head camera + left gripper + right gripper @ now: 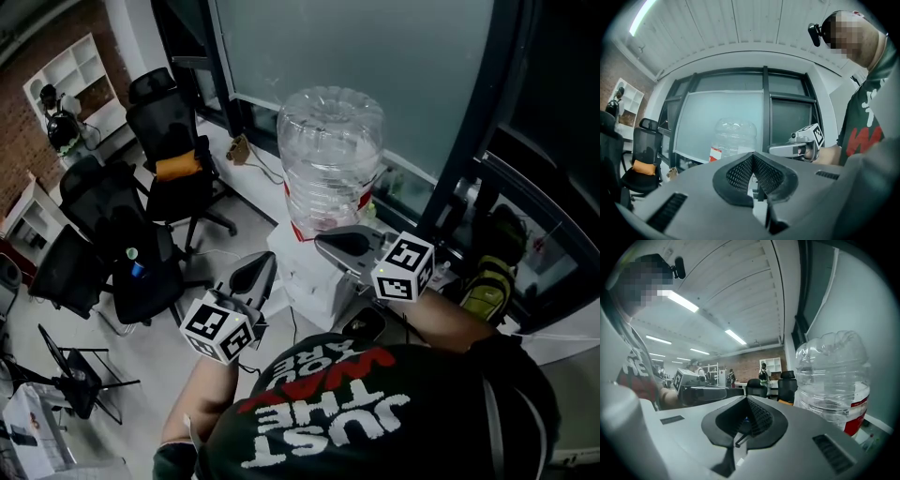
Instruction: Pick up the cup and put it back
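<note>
No cup shows in any view. In the head view my left gripper [267,260] and right gripper [325,246] are held level in front of a white water dispenser [314,281] that carries a large clear bottle [328,155]. Both point toward it, a short way apart. The left gripper view has that gripper's jaws [753,154] shut with nothing between them, the bottle [733,138] behind and the right gripper [787,149] to the side. In the right gripper view its jaws [747,400] are shut and empty, with the bottle [834,376] close at right.
Black office chairs [169,159] stand at the left, one with an orange cushion. A white shelf [80,80] is at the far left against a brick wall. Frosted window glass [375,47] backs the dispenser. A yellow-green backpack [487,286] lies at right. People stand far off [763,373].
</note>
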`<state>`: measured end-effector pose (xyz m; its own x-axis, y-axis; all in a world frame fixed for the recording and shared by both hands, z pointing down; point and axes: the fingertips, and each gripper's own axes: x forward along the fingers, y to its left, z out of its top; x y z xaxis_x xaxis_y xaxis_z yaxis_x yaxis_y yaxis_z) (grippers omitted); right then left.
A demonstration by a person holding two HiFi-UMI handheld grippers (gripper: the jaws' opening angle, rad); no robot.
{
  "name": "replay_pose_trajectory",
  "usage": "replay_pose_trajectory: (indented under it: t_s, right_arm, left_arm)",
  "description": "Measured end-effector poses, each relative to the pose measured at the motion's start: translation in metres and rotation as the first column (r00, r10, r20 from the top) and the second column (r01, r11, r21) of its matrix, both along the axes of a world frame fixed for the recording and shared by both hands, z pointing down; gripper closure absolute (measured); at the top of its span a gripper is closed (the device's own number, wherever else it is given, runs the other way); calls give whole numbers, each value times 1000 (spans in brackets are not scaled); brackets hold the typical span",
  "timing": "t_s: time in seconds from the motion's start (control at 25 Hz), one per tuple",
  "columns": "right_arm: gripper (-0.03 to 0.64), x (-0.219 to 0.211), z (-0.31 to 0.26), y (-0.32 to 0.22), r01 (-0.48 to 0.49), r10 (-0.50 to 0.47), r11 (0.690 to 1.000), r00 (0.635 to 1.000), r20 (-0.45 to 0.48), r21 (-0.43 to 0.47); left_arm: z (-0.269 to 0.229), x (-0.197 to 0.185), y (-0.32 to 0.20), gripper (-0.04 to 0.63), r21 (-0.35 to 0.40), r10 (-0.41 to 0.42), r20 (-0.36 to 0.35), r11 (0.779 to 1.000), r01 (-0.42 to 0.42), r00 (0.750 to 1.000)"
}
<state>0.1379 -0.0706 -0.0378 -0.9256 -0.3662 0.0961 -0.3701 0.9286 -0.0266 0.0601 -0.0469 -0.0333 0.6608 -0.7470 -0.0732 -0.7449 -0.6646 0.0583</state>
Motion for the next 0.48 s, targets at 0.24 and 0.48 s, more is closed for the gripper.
replay_pose_trajectory:
  t_s: [0.24, 0.48]
  right_arm:
    - [583, -5, 3, 2, 16, -16, 1000, 1000, -4, -3]
    - [583, -14, -1, 5, 29, -29, 1000, 1000, -9, 11]
  left_arm:
    - [0, -7, 3, 592, -3, -21, -14, 1000, 21, 1000]
    - [0, -12, 4, 592, -9, -26, -19, 1000, 25, 1000]
